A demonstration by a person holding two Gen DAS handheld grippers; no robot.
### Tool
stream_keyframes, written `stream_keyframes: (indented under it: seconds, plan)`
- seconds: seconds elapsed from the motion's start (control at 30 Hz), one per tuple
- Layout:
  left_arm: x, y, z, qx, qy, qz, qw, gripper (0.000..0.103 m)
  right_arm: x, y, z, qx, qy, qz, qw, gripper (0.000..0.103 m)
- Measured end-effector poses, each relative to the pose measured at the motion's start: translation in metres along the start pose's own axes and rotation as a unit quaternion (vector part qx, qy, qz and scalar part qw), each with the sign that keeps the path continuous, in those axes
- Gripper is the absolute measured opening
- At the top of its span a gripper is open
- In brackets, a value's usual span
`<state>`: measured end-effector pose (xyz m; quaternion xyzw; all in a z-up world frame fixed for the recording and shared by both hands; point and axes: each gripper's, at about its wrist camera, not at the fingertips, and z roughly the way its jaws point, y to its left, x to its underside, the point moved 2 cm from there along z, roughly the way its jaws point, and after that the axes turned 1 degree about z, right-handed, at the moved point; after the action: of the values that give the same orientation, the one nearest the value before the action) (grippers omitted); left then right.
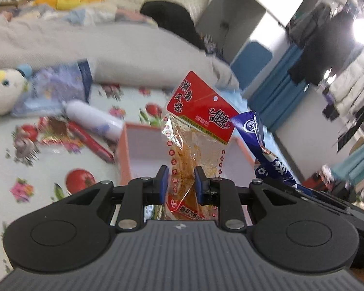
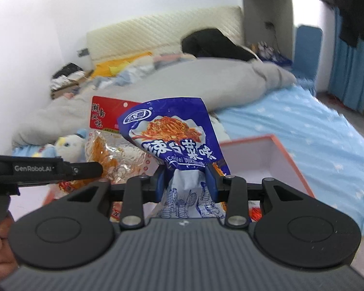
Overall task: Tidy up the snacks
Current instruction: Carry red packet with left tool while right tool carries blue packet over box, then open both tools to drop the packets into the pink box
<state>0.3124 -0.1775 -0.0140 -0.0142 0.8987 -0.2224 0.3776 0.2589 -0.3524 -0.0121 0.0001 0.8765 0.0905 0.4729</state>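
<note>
Bedroom clutter fills the background behind a fruit-print bedsheet (image 1: 60,169). At frame center, the left gripper (image 1: 181,180) pinches a clear red-labelled snack packet (image 1: 196,131). The right gripper (image 2: 186,179) clamps a blue snack bag (image 2: 174,133), both above an orange-rimmed box (image 2: 274,145).

Both cameras ride on the handheld grippers, each looking forward and somewhat downward along its own fingers, close above the orange-rimmed box (image 1: 123,150) on the bed. The left wrist view sits left of the box (image 2: 291,155) and faces the grey duvet (image 1: 109,48) behind it. The right wrist view faces the same way from beside it. They share the box, the duvet (image 2: 206,82), and the plush toy (image 1: 2,92) left of the box (image 2: 68,143).
</note>
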Motion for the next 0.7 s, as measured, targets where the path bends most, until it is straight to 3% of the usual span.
stream_keyframes:
  seconds: [0.33,0.7]
  plan:
    - [0.025,-0.013,0.101,-0.013,0.103,0.013,0.9945,0.026,0.036,-0.055,0.062,0.025,0.088,0.015,0.996,0.039]
    - [0.03,-0.027,0.141,-0.036,0.123,0.038,0.991,0.026,0.056,-0.08,0.102,0.015,0.131,0.021,0.991,0.042]
